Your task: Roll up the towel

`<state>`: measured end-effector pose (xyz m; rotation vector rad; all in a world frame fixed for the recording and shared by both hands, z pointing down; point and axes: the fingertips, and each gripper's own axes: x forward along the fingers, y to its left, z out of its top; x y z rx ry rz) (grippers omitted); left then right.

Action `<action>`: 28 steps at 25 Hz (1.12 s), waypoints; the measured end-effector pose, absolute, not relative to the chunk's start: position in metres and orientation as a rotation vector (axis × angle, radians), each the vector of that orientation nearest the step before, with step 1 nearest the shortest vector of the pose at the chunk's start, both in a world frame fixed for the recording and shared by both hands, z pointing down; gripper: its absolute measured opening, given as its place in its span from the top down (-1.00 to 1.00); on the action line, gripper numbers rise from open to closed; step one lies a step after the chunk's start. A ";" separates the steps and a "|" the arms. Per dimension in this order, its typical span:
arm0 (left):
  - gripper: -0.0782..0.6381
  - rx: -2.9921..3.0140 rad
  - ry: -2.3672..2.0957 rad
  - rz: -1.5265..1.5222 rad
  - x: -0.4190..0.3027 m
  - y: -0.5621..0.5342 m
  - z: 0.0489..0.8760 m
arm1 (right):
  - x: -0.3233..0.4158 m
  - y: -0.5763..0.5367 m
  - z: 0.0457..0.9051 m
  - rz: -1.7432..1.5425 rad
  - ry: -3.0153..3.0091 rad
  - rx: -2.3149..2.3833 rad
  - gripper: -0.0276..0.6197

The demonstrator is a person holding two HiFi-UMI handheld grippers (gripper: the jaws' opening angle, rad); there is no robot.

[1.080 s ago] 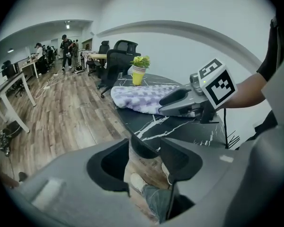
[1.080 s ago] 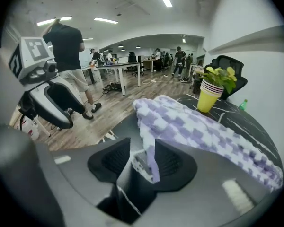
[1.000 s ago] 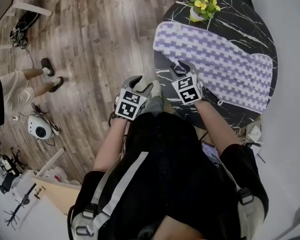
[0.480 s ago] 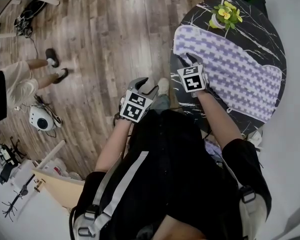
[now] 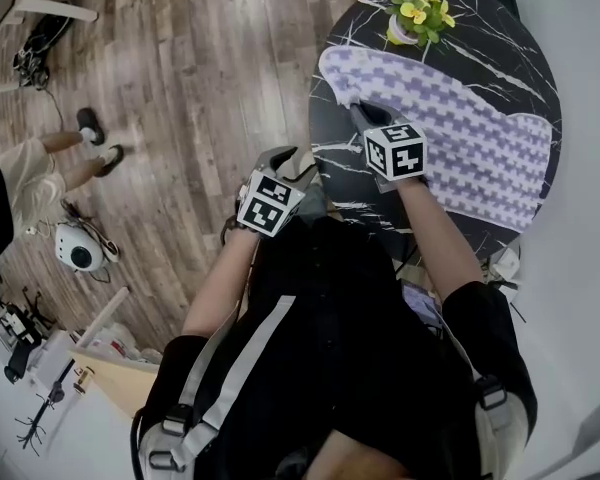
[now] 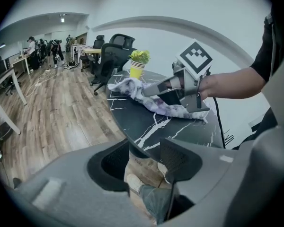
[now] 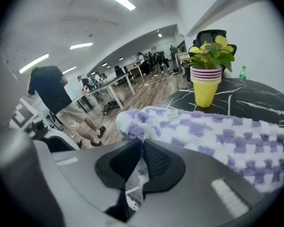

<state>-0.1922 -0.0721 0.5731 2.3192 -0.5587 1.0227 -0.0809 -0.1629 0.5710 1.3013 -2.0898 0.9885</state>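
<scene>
Two grippers show in the head view. Your right gripper (image 5: 360, 118) sits at the near-left corner of the white-and-lilac checked fluffy towel (image 5: 460, 128), which lies flat and spread across the round black marble-veined bench (image 5: 335, 163). Your left gripper (image 5: 292, 160) hangs off the bench edge, over the wooden plank floor (image 5: 180, 88). A small yellow flower pot (image 5: 412, 20) stands on the bench just beyond the towel's far edge.

From the left gripper view, that gripper's jaws stand apart with nothing between them, only floor below. The towel corner looks lifted and rumpled where the right gripper meets it.

From the right gripper view, the jaws have just been closing and now pinch the towel's tufted corner at their tips.

Expect the towel to be light, limp and thick-piled. It should not slip in the pads, but it will sag and drag, and a single pinched corner will likely skew the roll. I would take the matching corner on the same short edge with the left gripper, so the edge turns over evenly. The polished bench gives little grip, so the whole cloth may slide towards the flower pot.
</scene>
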 end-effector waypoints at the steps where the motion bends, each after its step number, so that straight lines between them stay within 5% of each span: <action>1: 0.18 2.328 -0.548 1.020 -0.182 -0.072 0.572 | -0.072 -0.160 0.564 1.018 -2.107 1.319 0.83; 16: 0.18 2.505 -0.364 1.036 -0.014 -0.078 0.559 | 0.161 -0.077 0.544 1.332 -1.987 1.790 0.83; 28: 0.18 2.649 -0.126 1.080 0.130 -0.075 0.551 | 0.253 0.026 0.570 1.368 -1.798 1.892 0.82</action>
